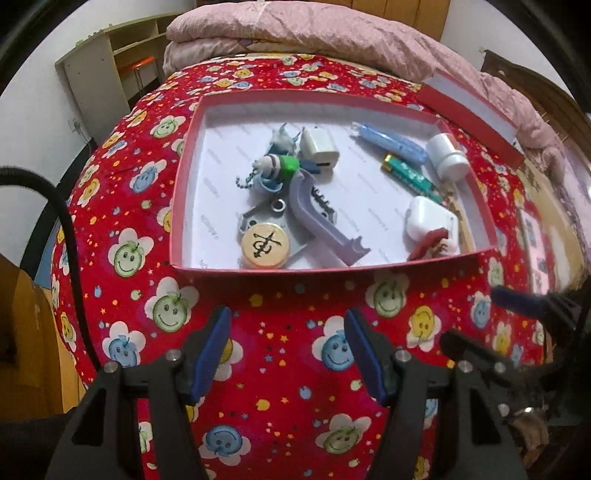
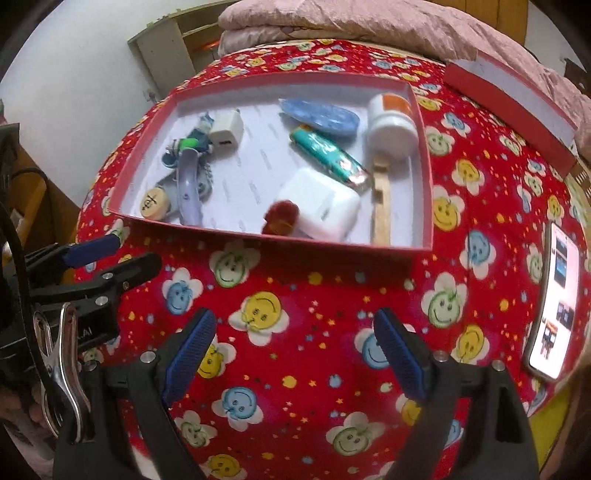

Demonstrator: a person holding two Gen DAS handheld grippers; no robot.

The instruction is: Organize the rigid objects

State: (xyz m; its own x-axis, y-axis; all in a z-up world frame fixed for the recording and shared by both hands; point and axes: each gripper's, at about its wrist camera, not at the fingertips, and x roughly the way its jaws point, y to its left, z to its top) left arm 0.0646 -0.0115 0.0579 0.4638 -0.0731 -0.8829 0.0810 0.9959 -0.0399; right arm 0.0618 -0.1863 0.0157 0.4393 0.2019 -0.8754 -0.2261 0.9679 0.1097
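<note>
A shallow red box (image 1: pixel 258 266) (image 2: pixel 236 236) with a white inside lies on the red smiley bedspread. It holds a round wooden chess piece (image 1: pixel 265 245) (image 2: pixel 154 201), a purple plastic piece (image 1: pixel 317 218) (image 2: pixel 186 188), a white charger cube (image 1: pixel 319 147) (image 2: pixel 226 133), a green lighter (image 1: pixel 410 173) (image 2: pixel 327 157), a blue case (image 1: pixel 391 142) (image 2: pixel 319 114), a white bottle (image 1: pixel 447 155) (image 2: pixel 391 125), a white earbud case (image 1: pixel 430 221) (image 2: pixel 319 208), a red fuzzy thing (image 2: pixel 281 218) and a wooden clip (image 2: pixel 381 199). My left gripper (image 1: pixel 288 350) and right gripper (image 2: pixel 295 354) are open and empty, in front of the box.
The box's red lid (image 1: pixel 469 110) (image 2: pixel 509 99) lies at the back right against a pink quilt (image 1: pixel 314 33). A phone with a lit screen (image 2: pixel 554 299) lies on the bed at the right. A shelf unit (image 1: pixel 107 70) stands at the back left.
</note>
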